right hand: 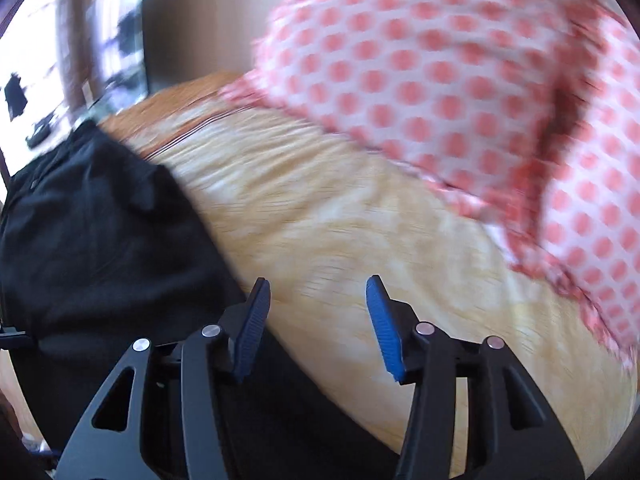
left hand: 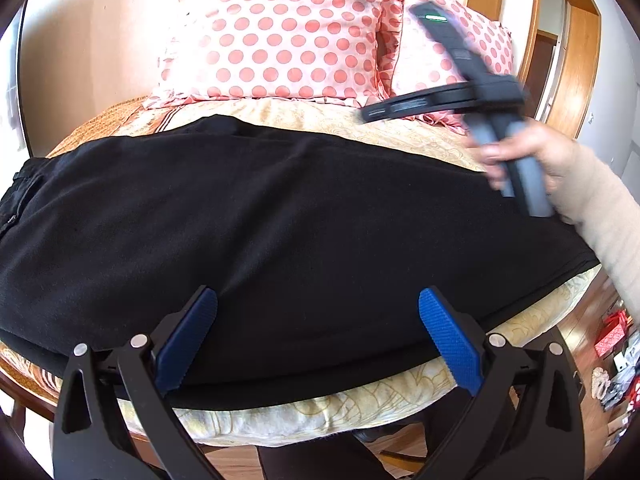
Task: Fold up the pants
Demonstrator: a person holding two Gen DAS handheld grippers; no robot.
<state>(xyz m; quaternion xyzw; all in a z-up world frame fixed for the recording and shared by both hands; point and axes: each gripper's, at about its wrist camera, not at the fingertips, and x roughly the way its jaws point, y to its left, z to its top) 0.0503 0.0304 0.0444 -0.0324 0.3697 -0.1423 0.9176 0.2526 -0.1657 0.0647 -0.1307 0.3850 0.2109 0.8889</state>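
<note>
- Black fleece pants [left hand: 280,216] lie flat across the cream patterned bedspread [left hand: 400,128], waistband at far left, legs running right; looks like they're already folded lengthwise, judging by the doubled near edge.
- My left gripper [left hand: 318,336] hovers over the near edge, mid-length; blue pads wide apart, nothing in them, fabric below but not pinched.
- Next, I reckon: the crosswise fold. Need both grippers on matching corners of one end, so I'd shift left toward an end before closing.
- Pink polka-dot pillows [left hand: 280,28] sit far side, just beyond the pants; keep the fold clear of them.
- My right gripper [right hand: 318,328] is about half open, empty, over bare bedspread w/ the pants' edge at its left; right view is blurred.
- Grab all layers at the hem, else the top one slides.
</note>
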